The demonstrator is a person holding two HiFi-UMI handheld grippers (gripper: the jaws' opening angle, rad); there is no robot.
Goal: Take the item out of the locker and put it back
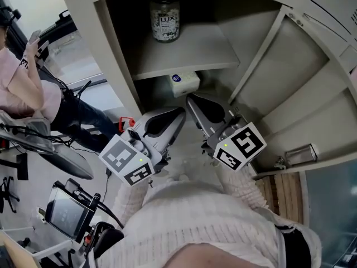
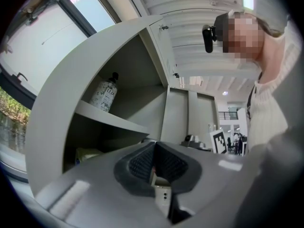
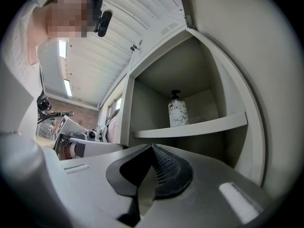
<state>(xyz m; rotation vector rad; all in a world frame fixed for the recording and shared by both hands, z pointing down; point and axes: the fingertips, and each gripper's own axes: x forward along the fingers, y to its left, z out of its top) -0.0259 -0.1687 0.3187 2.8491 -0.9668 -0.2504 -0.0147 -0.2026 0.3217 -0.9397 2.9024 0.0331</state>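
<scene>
As they show in the left gripper view, left fingers: pressed together at the tips, nothing between the ribbed dark pads.
Right fingers: likewise pressed together and empty.
Left gripper: held roughly level in front of the open locker, its tip aimed at the lower compartment; its marker cube sits at the rear, close to the wearer's body.
Right gripper: just beside the left one, the two tips close together but apart; its marker cube is likewise at the rear.
LUX bottle: upright on the locker's shelf, towards the back, well apart from both grippers; the right gripper view shows its dark pump top and speckled label.
White pack: in the compartment under the shelf, near its front edge, with a round blue mark on top; nearest thing to the two tips, not touched.
Door: swung open at the right, a small clear label holder near its lower edge.
Sweater: white knit, filling the bottom of the head view.
Person: in a pink top at the far left, away from the locker.
Tablet: on a stand at lower left.
</scene>
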